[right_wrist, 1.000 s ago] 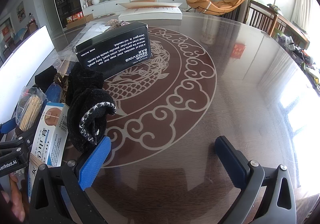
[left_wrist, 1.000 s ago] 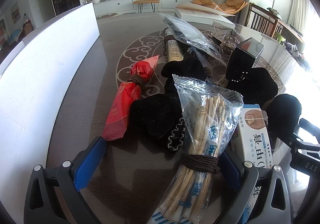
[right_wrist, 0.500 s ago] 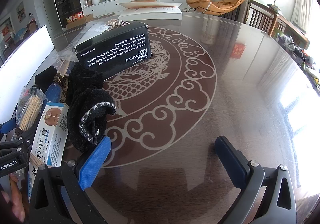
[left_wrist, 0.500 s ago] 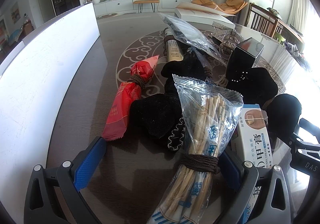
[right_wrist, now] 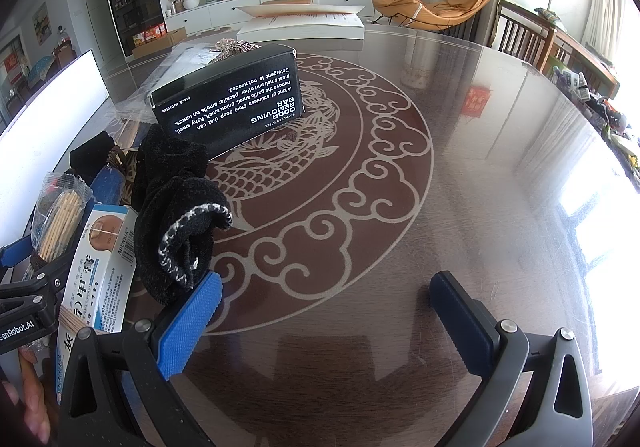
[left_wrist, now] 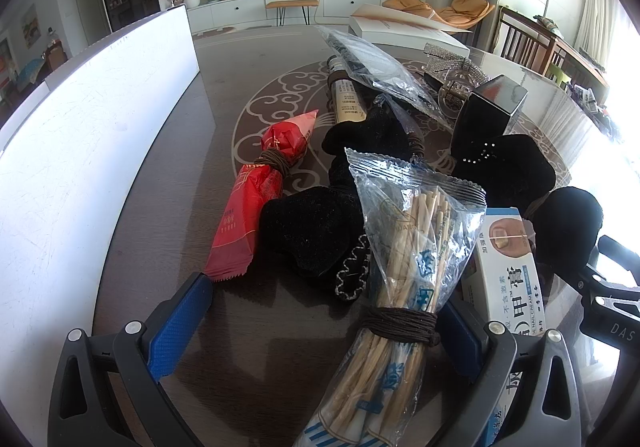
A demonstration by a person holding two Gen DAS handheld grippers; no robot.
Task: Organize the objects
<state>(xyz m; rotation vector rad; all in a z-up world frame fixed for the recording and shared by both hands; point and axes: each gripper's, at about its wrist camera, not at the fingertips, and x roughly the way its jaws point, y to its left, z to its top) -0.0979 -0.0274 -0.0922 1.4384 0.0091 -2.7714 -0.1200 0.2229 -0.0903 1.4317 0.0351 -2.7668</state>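
Clutter occupies the centre and right of my left view: a bag of wooden sticks [left_wrist: 404,259] bound with brown cord, a red packet [left_wrist: 256,203] tied the same way, black fabric pouches [left_wrist: 316,231], a nail-cream box [left_wrist: 508,267], a black box [left_wrist: 486,115] and a clear plastic bag [left_wrist: 376,67] toward the top. The items lie bunched together, touching or overlapping, which I judge to be the unsorted pile that the task calls for me to arrange. My left gripper [left_wrist: 320,327] has its fingers [left_wrist: 180,323] spread wide, and the stick bag lies between them at lower centre, nearer the right finger; neither pad is closed on it, so I read this as a pre-grasp alignment. A white panel [left_wrist: 80,151] stands along the left of the frame. My right gripper [right_wrist: 332,319] also has its fingers [right_wrist: 192,323] wide apart, holding nothing, poised over bare patterned surface [right_wrist: 460,183] at the lower centre of its view. That stretch of surface is free, so it is a likely placement zone. In the same view, the pile sits at the left edge, with a black pouch just beside my left-hand pad.
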